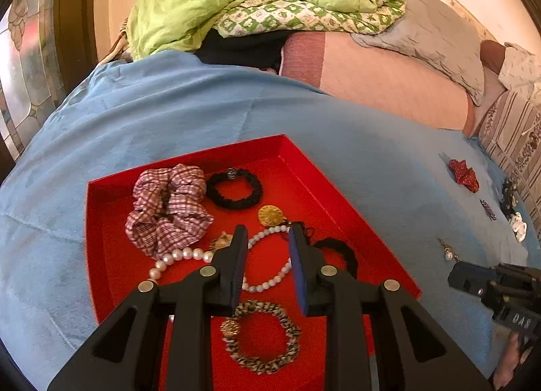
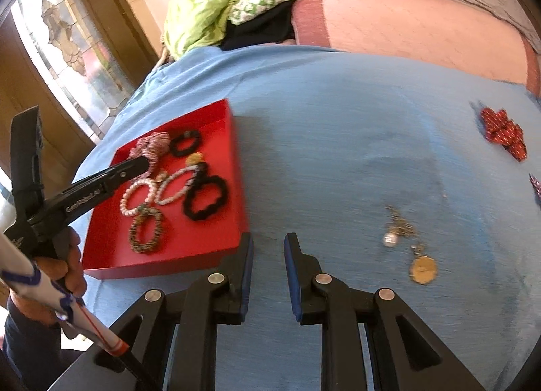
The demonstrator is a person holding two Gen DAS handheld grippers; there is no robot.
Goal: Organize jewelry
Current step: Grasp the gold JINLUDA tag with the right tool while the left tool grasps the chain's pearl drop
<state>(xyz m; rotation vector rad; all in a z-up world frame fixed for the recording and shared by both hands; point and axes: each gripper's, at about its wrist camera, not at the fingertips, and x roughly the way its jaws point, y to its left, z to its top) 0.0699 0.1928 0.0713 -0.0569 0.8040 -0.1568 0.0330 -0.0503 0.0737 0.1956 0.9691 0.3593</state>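
- Red tray (image 1: 101, 208), shallow and open, is set on the blue blanket (image 1: 355, 161); nearly all sorted pieces are held in it.
- Contents logged, left wrist view: plaid scrunchie (image 1: 167, 208), black hair tie (image 1: 234, 189), gold medallion (image 1: 270, 215), pearl necklace (image 1: 175, 255) looped across the middle, second black scrunchie (image 1: 338, 250) at the right wall, leopard-print bracelet (image 1: 260, 337) nearest the camera.
- Left gripper (image 1: 267, 238) is held over the tray, jaws narrowly parted and empty, with the pearl strand seen between them below.
- Right gripper (image 2: 268, 245) is held above bare blanket just beside the tray's near corner, jaws narrowly parted, nothing gripped.
- Unsorted items left on the blanket: pearl-drop chain (image 2: 395, 228) and gold pendant (image 2: 422, 269), close together to the right of the right gripper; red patterned bow (image 2: 503, 134) farther off; small dark and white pieces (image 1: 512, 211) at the far edge, too small to be identified.
- Risk: a thin chain lying flat on soft pile is judged hard to pinch; blanket could be caught instead, or the chain could slip out.
- Risk: chain and pendant may be tangled, so both could be dragged.
- Risk: the pearl strand could be snagged by the left fingertips and the tray contents disturbed.
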